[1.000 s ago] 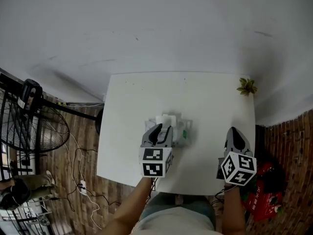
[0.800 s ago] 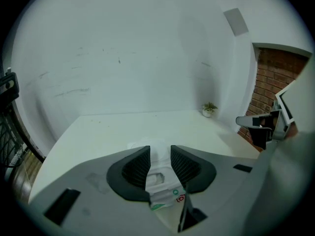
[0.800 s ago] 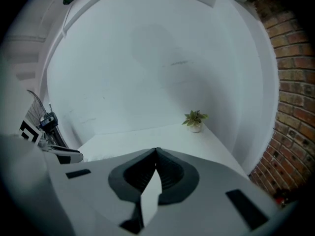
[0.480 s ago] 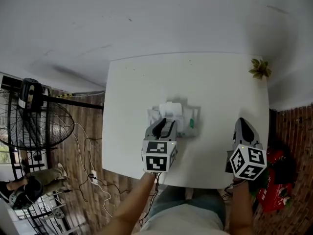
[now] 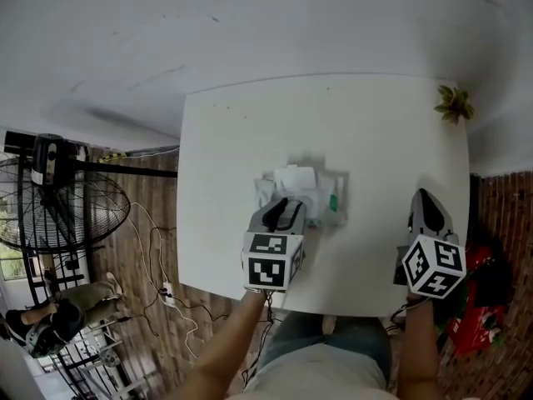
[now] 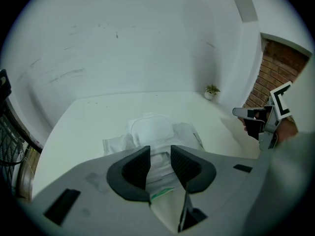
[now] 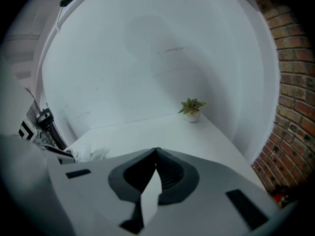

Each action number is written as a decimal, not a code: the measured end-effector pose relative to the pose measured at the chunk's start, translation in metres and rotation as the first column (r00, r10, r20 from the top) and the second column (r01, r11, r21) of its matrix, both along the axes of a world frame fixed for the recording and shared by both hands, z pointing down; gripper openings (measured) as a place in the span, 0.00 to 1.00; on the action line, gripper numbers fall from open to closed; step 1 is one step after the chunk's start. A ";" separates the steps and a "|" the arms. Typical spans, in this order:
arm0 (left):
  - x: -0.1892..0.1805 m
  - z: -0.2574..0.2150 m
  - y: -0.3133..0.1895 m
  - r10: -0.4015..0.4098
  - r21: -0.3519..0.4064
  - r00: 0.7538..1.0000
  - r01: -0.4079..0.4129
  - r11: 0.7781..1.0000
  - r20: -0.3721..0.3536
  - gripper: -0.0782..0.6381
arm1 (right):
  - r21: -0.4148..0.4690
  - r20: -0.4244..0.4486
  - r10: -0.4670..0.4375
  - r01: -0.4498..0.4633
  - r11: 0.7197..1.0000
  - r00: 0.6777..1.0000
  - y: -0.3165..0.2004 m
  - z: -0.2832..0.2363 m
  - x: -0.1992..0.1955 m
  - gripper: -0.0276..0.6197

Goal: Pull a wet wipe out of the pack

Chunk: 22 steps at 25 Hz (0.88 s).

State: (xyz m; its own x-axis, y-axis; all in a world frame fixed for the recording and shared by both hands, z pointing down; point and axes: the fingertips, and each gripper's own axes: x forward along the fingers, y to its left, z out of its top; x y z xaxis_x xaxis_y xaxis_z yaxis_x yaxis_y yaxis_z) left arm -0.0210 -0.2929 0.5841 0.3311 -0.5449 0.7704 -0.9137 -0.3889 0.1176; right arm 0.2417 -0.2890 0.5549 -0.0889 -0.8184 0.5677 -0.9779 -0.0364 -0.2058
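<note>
A white wet wipe pack point(image 5: 310, 192) with a closed flip lid point(image 6: 150, 128) lies mid-table. My left gripper point(image 5: 281, 208) hangs over the pack's near end. Its jaws stand a little apart point(image 6: 160, 157), and the pack's wrapper and green label show through the gap. My right gripper point(image 5: 423, 200) hovers near the table's right edge, away from the pack. Its jaws are shut with nothing between them point(image 7: 156, 151). In the right gripper view, the pack point(image 7: 91, 151) shows at the far left.
The white table point(image 5: 375, 132) stands against a white wall. A small potted plant point(image 5: 454, 103) sits on its far right corner. On the floor are a standing fan point(image 5: 58, 215) and cables at the left, and a red object point(image 5: 470, 307) at the right.
The head view has shifted, so the table sits higher and further right in the picture. The left gripper stays at the pack's near end. The right one stays shut at the table's right.
</note>
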 end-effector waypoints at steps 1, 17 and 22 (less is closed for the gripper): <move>0.000 0.001 0.000 0.003 -0.013 1.000 -0.003 1.000 0.002 0.29 | -0.003 0.001 -0.002 0.002 1.000 1.000 0.000 0.001 -0.001 0.04; -0.002 0.012 0.005 0.041 -0.208 0.999 -0.045 0.977 -0.021 0.29 | -0.028 0.013 -0.003 0.003 1.000 1.000 -0.003 0.013 -0.009 0.04; -0.002 0.019 0.006 0.039 -0.230 0.999 -0.046 0.972 -0.033 0.29 | -0.031 0.014 -0.004 0.004 1.000 1.000 -0.005 0.016 -0.010 0.04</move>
State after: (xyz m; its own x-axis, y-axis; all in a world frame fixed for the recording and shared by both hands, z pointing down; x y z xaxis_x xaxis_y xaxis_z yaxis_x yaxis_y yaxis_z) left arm -0.0227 -0.2872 0.6028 0.3733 -0.3383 0.8638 -0.8921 -0.3865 0.2341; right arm 0.2319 -0.2944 0.5708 -0.1003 -0.8001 0.5914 -0.9751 -0.0392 -0.2183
